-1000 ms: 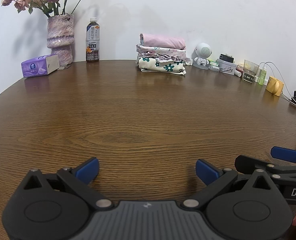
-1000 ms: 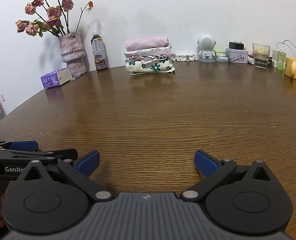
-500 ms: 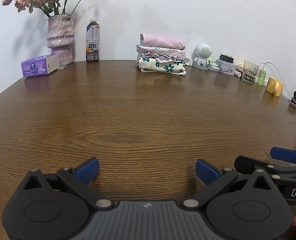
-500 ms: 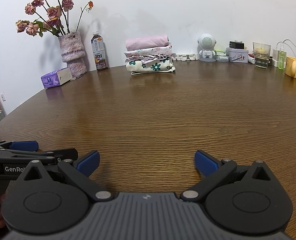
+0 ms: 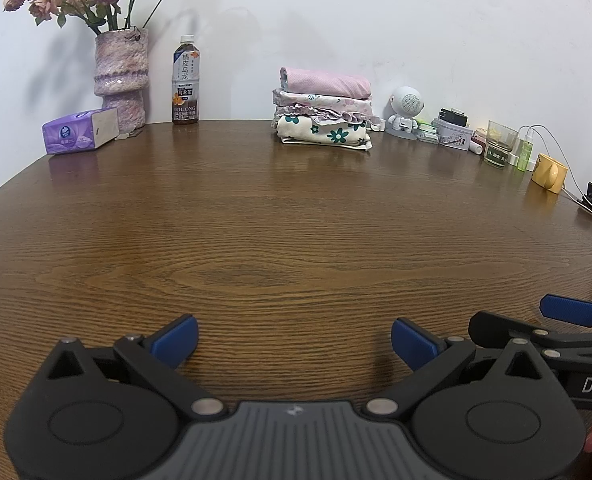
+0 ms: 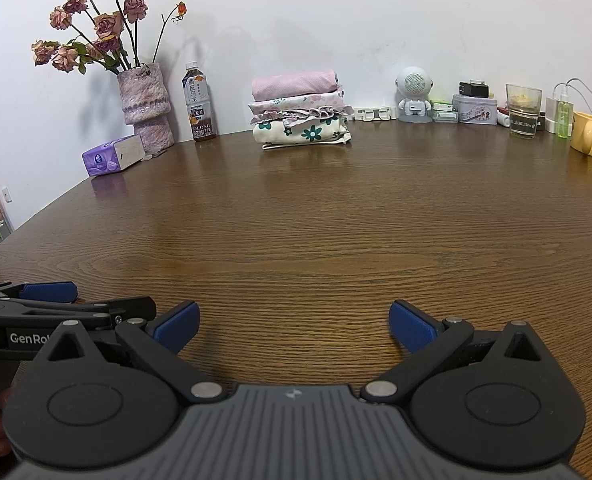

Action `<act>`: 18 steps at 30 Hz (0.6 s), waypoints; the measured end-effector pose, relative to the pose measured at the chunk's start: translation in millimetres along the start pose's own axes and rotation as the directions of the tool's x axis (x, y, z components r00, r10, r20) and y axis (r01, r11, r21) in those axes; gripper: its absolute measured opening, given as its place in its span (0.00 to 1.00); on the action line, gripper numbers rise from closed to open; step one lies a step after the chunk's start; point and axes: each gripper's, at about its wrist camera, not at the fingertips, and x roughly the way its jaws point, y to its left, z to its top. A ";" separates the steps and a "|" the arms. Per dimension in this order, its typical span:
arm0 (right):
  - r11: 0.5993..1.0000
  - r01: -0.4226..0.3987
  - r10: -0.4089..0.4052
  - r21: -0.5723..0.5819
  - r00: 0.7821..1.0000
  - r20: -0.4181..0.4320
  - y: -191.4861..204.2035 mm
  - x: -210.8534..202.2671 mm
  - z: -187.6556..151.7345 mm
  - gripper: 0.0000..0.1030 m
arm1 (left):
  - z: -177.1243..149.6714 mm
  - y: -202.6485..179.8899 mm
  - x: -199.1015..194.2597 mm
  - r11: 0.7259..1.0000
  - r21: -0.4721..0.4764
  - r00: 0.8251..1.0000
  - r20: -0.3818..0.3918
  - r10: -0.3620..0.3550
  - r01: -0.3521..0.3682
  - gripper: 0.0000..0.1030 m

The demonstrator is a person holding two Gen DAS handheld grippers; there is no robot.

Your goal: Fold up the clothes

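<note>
A stack of folded clothes (image 5: 323, 110) (image 6: 299, 110) rests at the far edge of the brown wooden table (image 5: 280, 232) (image 6: 335, 220), pink piece on top, floral pieces below. My left gripper (image 5: 294, 342) hovers low over the near table edge, open, nothing between its blue pads. My right gripper (image 6: 294, 326) is beside it, also open and empty. Each wrist view catches the other gripper at its side: the right one (image 5: 567, 316), the left one (image 6: 48, 294). Both grippers are far from the stack.
Along the wall stand a vase of dried roses (image 5: 122, 76), a tea bottle (image 5: 185, 82), a purple tissue pack (image 5: 80, 131), a white robot figure (image 5: 405, 110), a tin (image 5: 451, 136), a glass (image 5: 500, 148), a spray bottle (image 5: 524, 152) and a yellow mug (image 5: 548, 172) with cables.
</note>
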 end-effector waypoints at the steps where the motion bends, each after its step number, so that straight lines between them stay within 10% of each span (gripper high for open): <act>1: 1.000 0.000 0.000 0.000 1.000 0.000 0.0 0.0 0.1 1.00 | 0.0 0.0 0.0 1.000 0.000 1.000 0.000 0.000 0.000 1.00; 18: 1.000 -0.003 0.003 0.004 1.000 -0.003 -0.5 0.9 -0.7 1.00 | 0.0 -0.3 -0.2 1.000 0.002 1.000 -0.001 0.002 -0.002 1.00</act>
